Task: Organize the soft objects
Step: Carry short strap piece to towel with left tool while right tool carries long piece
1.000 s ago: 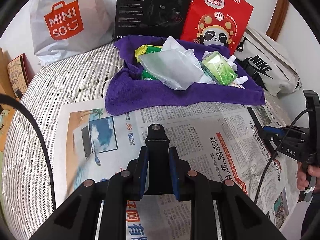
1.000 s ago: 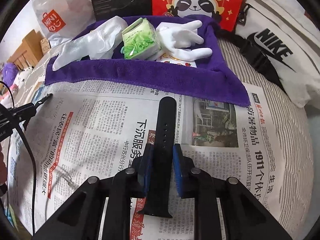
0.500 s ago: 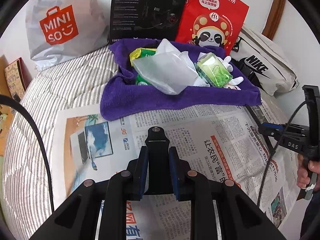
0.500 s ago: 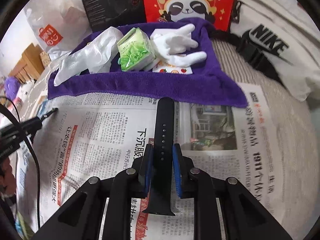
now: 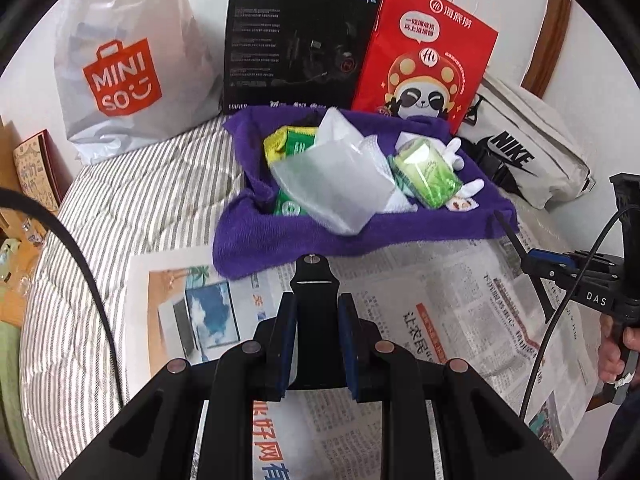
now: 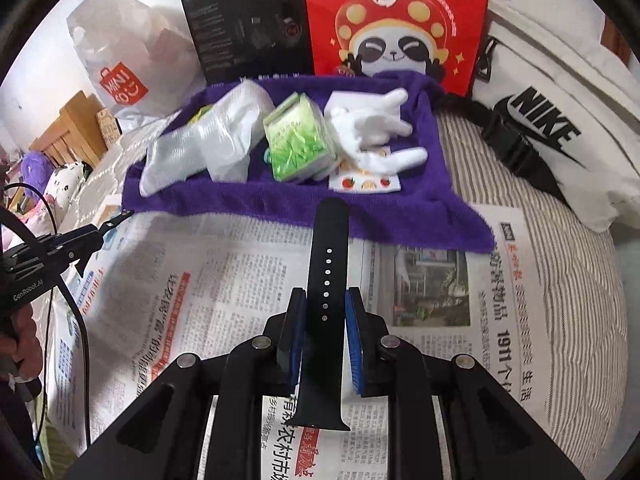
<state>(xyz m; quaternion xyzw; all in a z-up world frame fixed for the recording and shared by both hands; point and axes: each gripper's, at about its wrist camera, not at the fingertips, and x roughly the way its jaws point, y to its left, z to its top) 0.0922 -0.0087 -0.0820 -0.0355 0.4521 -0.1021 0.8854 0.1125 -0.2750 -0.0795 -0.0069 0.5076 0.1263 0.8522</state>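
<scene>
Straps, apparently watch-band halves, sit clamped in both hand-held grippers.

A newspaper is spread over the striped bedding, and at its far edge lies a towel overlapping it. On the towel, from left to right: a plastic bag, a tissue pack, then a glove with a small sticker sheet just before it. Behind the towel stand a box and, to its right, a paper bag. A shopping bag stands far left; a Nike bag lies to the right
</scene>
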